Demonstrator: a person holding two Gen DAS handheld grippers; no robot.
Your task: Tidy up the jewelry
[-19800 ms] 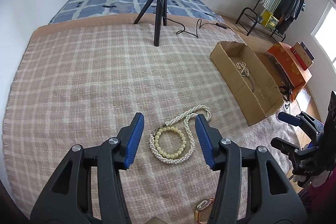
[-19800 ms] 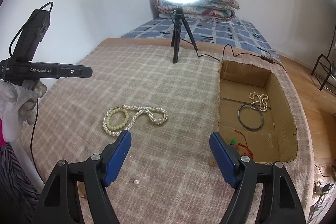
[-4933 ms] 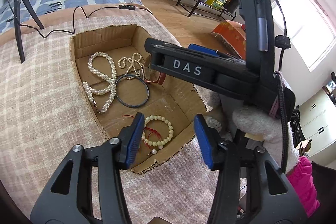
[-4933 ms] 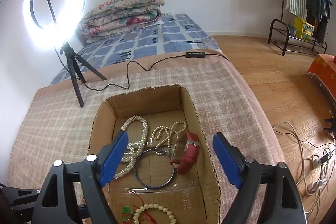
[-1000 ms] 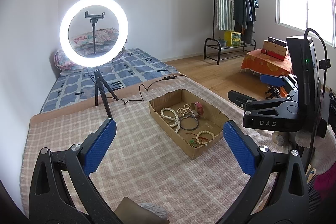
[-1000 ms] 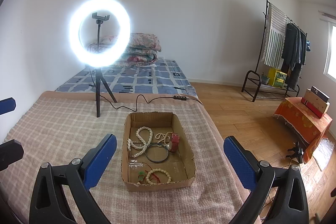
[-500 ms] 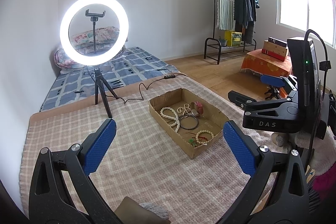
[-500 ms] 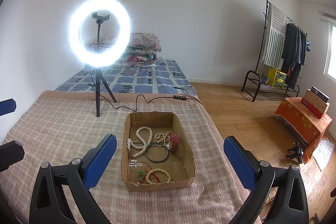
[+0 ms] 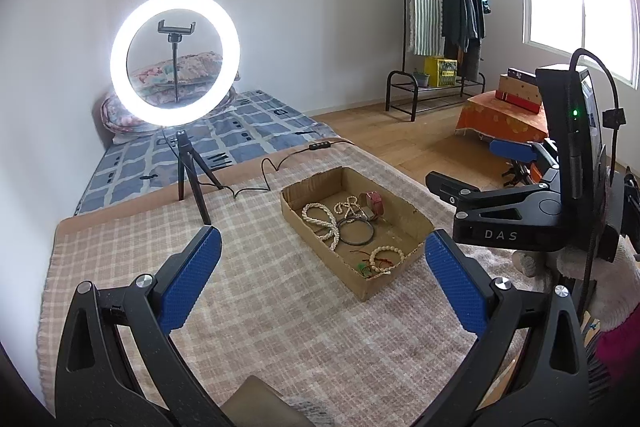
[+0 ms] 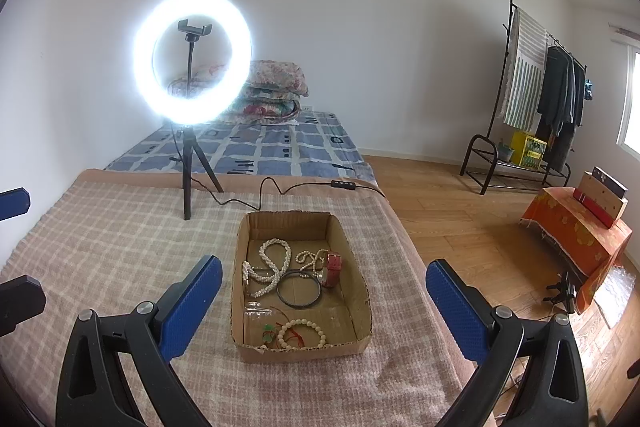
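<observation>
The checked blanket (image 10: 120, 247) on the bed lies bare of jewelry in both views, so the sorting looks finished or nearly so. Everything I can see sits inside the cardboard box (image 10: 360, 307): a long pearl necklace (image 10: 268, 271), a dark bangle (image 10: 299, 291), a red watch (image 10: 332, 269), a short pearl strand (image 10: 310, 259) and a cream bead bracelet (image 10: 302, 337) near the front wall. The left tool (image 9: 320, 281) and the right tool (image 10: 324, 301) are both spread wide and hold nothing, hanging well back from the box. By the bracelet a small green and red piece (image 10: 269, 331) is too small to identify. The blanket right below each tool is hidden, so a stray piece there cannot be ruled out.
</observation>
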